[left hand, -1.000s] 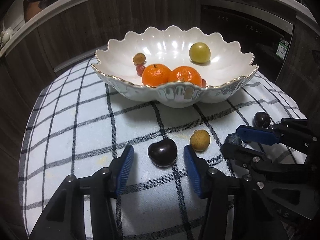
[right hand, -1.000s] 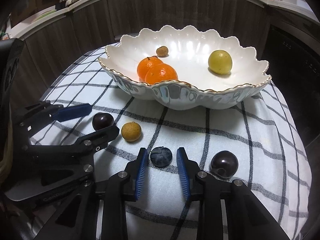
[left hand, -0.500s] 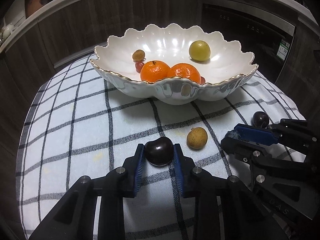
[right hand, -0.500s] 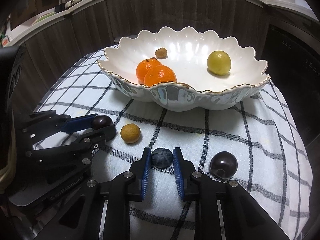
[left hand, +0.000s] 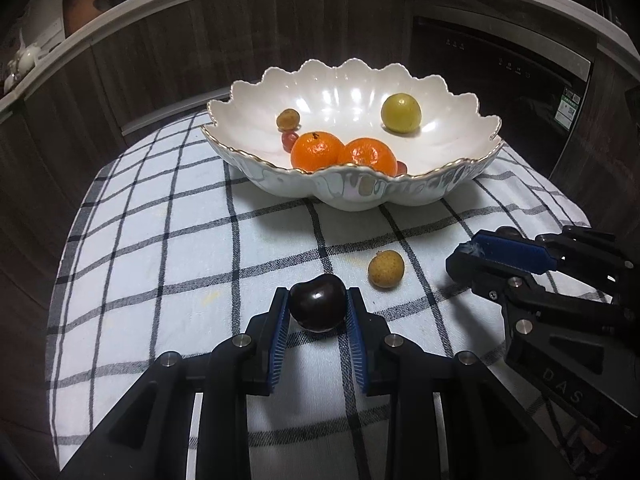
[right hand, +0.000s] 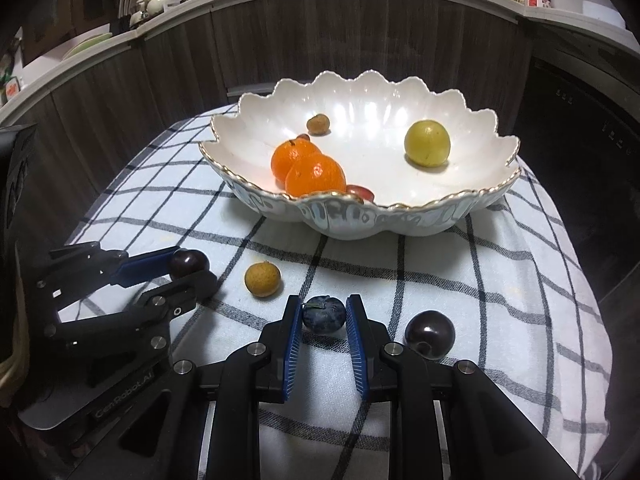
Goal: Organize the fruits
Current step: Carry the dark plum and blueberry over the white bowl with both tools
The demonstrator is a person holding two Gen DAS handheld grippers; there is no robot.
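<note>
Right gripper (right hand: 323,318): jaws clamped on blueberry (right hand: 323,314). Dark plum (right hand: 430,333) just right of jaws; longan (right hand: 262,279) ahead-left; scalloped bowl (right hand: 400,220) beyond.

My grippers' fingers (left hand: 256,364) look like matt black plastic with ribbed blue pads (right hand: 291,344) and shiny metal screws (right hand: 256,348). The bowl (right hand: 400,216) is glossy white, glazed like porcelain, with a gilt rim, and sits on a soft woven checked cloth (left hand: 160,248). The cherry (left hand: 317,308) shines smooth and dark, the blueberry (right hand: 323,314) is dull and bloomy, and the longan (left hand: 386,269) looks rough and matt.
</note>
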